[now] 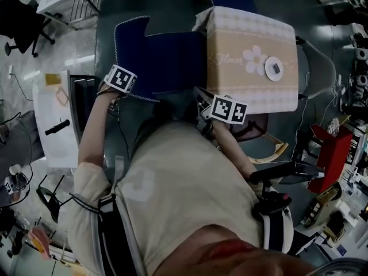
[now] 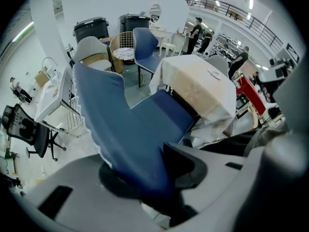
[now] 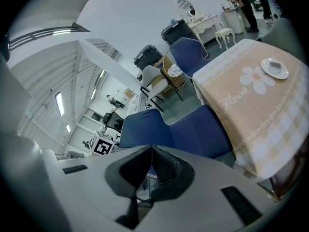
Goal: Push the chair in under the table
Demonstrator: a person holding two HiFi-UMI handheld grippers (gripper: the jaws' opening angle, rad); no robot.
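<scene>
Under the head view's camera, a person's torso fills the bottom and both arms reach forward. The left gripper (image 1: 122,84) sits on the top edge of the blue chair's (image 1: 167,62) backrest, marker cube facing up. The right gripper (image 1: 208,103) is at the chair's right side, just beside the near corner of the table (image 1: 241,85). The table wears a beige flower-print cloth, and a small white round dish (image 1: 274,69) lies on it. The chair stands left of the table, seat edge against the hanging cloth and backrest well clear of it. Left gripper view: jaws partly apart and clamped on the backrest's edge, pads pressing the blue padding from both sides. The seat runs up to the tablecloth's drop. Behind stand a second blue chair (image 2: 145,42), a grey chair (image 2: 89,50) and two black bins (image 2: 91,28). Right gripper view: jaws closed together, nothing clearly gripped, only a sliver of white trim showing through the gap. The blue seat lies just ahead, touching the cloth's side, and the dish sits on the far part of the tabletop.
</scene>
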